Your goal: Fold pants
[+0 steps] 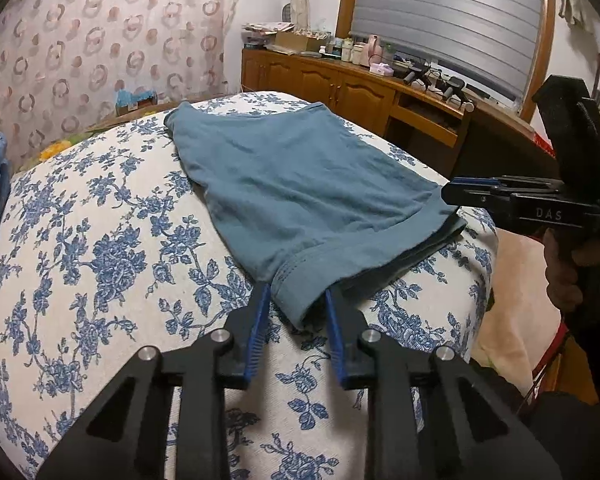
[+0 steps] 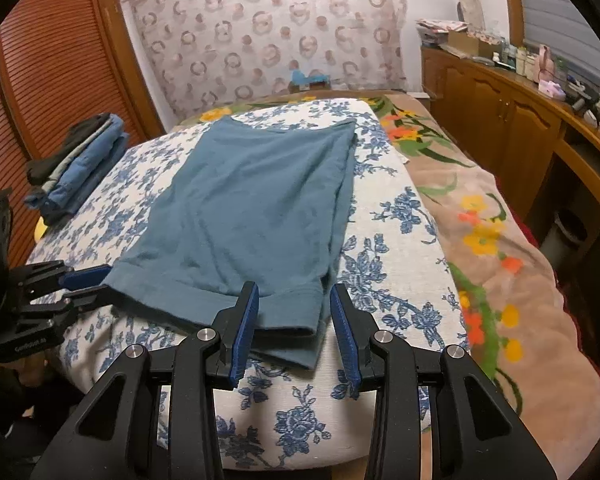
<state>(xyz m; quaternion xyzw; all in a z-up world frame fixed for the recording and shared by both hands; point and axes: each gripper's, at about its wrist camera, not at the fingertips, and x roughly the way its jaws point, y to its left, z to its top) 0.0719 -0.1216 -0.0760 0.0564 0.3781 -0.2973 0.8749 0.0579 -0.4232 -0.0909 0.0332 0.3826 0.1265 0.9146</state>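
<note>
Nearest each lens, both claws stand at the near hem of the teal cotton pants (image 2: 244,208), which lie flat and already doubled lengthwise on the blue-floral white padded board (image 1: 100,240) set on the bed.

Risks, as judged from this position:
- Each claw straddles only a corner of the hem. If it shuts on the top layer alone, the lower layer stays behind and the fold comes out skewed.
- The fabric is thin and limp. Lifting one corner ahead of the other would drag the far end across the board and wrinkle it.
- The right corner lies close to the board's edge at 3 o'clock, so a sideways pull could slide the cloth off.

Left claw (image 1: 298,300): jaws apart at a moderate gap, the hem's left corner lying between the blue ribbed pads and touching or nearly touching both. Nothing is clamped.

Right claw (image 2: 294,300): jaws apart somewhat wider, the hem's right corner between them, the left pad resting against the cloth and the right pad just beside it. Nothing is clamped.

Further off, at 10 o'clock in the right view, a stack of folded denim and dark garments (image 2: 76,164) sits on the board, well apart from the work.
</note>
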